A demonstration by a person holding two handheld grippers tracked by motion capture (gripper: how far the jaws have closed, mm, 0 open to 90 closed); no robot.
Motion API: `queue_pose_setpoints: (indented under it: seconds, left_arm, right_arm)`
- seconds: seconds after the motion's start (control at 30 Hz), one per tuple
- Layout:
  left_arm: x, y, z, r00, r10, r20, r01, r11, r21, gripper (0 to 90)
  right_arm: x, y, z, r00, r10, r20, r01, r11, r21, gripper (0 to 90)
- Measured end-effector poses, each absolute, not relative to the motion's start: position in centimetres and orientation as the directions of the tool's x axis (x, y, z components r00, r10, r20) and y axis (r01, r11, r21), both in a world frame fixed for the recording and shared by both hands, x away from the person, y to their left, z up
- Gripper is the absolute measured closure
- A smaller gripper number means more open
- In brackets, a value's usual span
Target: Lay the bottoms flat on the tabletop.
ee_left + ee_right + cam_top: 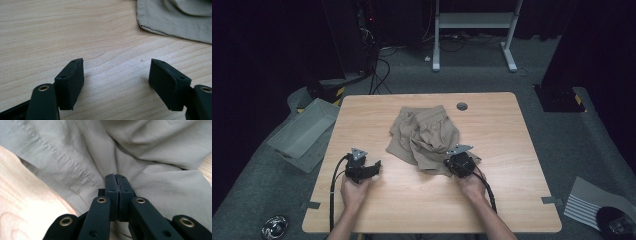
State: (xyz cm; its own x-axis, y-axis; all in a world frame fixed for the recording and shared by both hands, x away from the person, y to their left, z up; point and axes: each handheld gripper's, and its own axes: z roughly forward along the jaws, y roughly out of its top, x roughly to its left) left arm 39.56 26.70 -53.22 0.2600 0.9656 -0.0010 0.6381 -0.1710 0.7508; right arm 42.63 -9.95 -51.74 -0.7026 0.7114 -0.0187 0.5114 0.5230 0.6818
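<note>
Where crumpled, khaki shorts (424,135), creased.

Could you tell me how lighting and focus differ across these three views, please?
High view: table lit, surroundings dark, slightly soft. Left gripper view: wood grain sharp, faint sheen, khaki shorts crisp. Right gripper view: shut right gripper sharp, fabric folds evenly lit, wood at the left overexposed.

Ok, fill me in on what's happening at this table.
A person holds a gripper in each hand over a wooden table. A crumpled pair of khaki shorts lies in the middle. The right gripper is shut on the shorts' near edge, with the cloth puckering toward its tips. The left gripper rests open on bare wood, short of the fabric. Nothing is lifted yet.
</note>
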Motion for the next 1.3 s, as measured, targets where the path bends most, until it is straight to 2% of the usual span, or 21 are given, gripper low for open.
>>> queue_pose_setpoints:
  seconds: [0.47, 0.83, 1.1, 1.13, 1.3]
  left_arm:
    - [39.4, 26.4, -53.2, 0.27, 0.963, -0.004, 0.635, -0.175, 0.752, 31.4]
    - [39.6, 24.7, -52.9, 0.337, 0.94, -0.058, 0.643, -0.185, 0.743, 31.2]
    - [40.0, 23.7, -52.9, 0.345, 0.931, -0.116, 0.633, -0.14, 0.761, 31.2]
    - [40.0, 23.5, -52.9, 0.347, 0.931, -0.113, 0.631, -0.143, 0.762, 31.2]
    - [40.8, 22.7, -52.9, 0.354, 0.931, -0.085, 0.636, -0.174, 0.752, 30.3]
  right_arm:
    - [41.8, -10.7, -51.6, -0.757, 0.653, -0.023, 0.475, 0.574, 0.667, 88.6]
    - [40.6, -10.8, -51.5, -0.766, 0.641, -0.056, 0.458, 0.604, 0.652, 88.5]
    - [39.6, -11.6, -51.5, -0.762, 0.647, -0.038, 0.466, 0.588, 0.661, 87.7]
    - [39.6, -11.6, -51.5, -0.761, 0.648, -0.036, 0.469, 0.587, 0.66, 86.2]
    - [39.6, -11.1, -51.4, -0.748, 0.663, -0.038, 0.469, 0.568, 0.676, 67.8]
